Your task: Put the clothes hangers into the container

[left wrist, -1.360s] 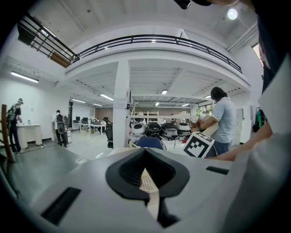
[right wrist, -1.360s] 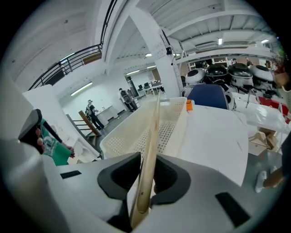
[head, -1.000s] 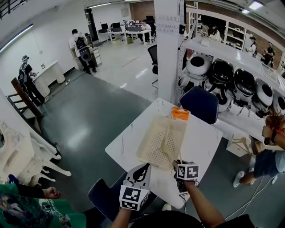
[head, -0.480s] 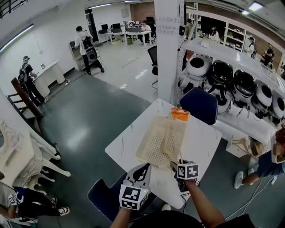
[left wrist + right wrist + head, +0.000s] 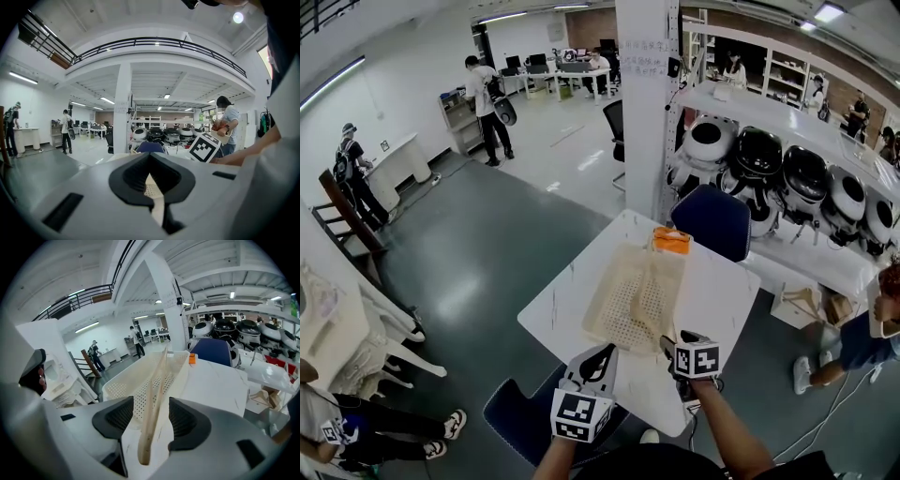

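My right claw [image 5: 151, 414] has just been opening and stands spread. The pale wooden clothes hanger [image 5: 157, 376] lies free between its jaws, its long axis pointing away from me into the cream perforated plastic basket [image 5: 117, 389]. My left claw [image 5: 151, 180] is pressed together and holds nothing.

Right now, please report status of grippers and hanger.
Left gripper shut, empty. Right gripper just opened, hanger between jaws, ungripped. Hanger lies along basket. No obstruction.
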